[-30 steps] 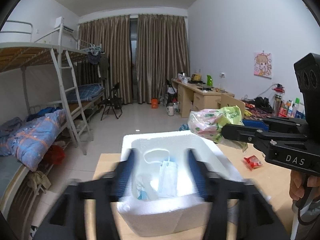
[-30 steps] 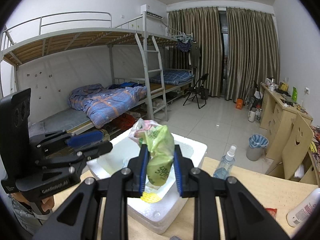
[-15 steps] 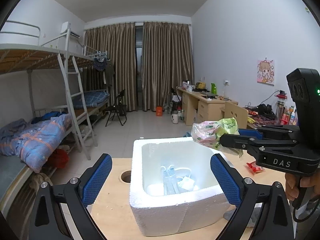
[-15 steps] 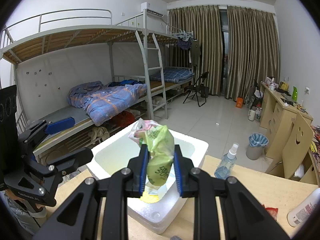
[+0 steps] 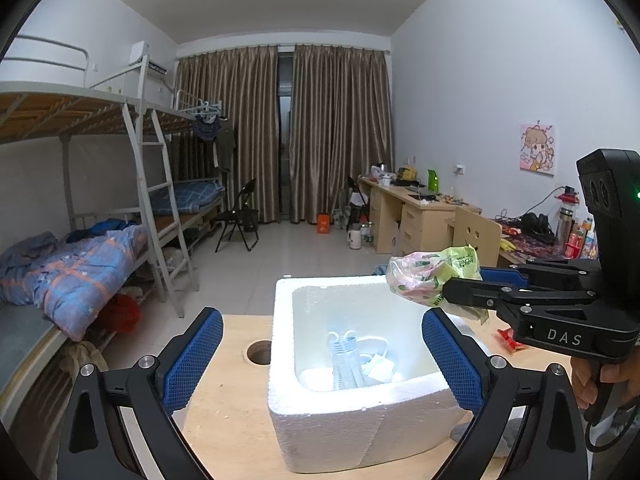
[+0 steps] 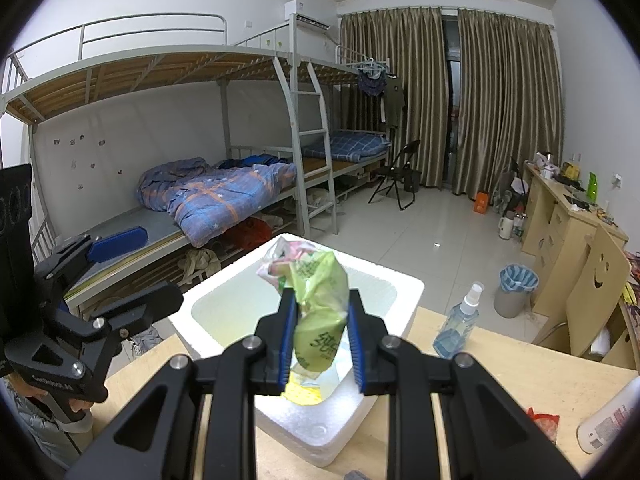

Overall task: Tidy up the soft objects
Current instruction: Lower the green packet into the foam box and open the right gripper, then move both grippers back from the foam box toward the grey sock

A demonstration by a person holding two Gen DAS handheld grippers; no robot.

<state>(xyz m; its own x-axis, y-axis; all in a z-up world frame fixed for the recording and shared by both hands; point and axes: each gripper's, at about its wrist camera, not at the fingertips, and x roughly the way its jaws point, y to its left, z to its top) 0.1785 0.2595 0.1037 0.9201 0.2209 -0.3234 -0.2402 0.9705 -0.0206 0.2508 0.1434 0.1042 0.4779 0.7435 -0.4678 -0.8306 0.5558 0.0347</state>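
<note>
A white foam box (image 5: 352, 412) stands on the wooden table (image 5: 232, 420). Face masks (image 5: 348, 368) and white packets lie inside it. My right gripper (image 6: 320, 344) is shut on a crumpled green and pink plastic bag (image 6: 316, 304) and holds it above the box's right rim; the bag also shows in the left wrist view (image 5: 432, 280). My left gripper (image 5: 320, 360) is open and empty, its blue pads (image 5: 192, 364) on either side of the box's near end. In the right wrist view the left gripper (image 6: 116, 276) is left of the box (image 6: 344, 432).
A spray bottle (image 6: 460, 320) stands on the table right of the box. A red packet (image 5: 510, 338) and a white bottle (image 6: 608, 420) lie at the right. A round hole (image 5: 259, 350) is in the table left of the box. Bunk beds stand beyond the table's left edge.
My left gripper has opened wide and drawn back out of the box. The right gripper still holds the bag over the box, almost unmoved.
</note>
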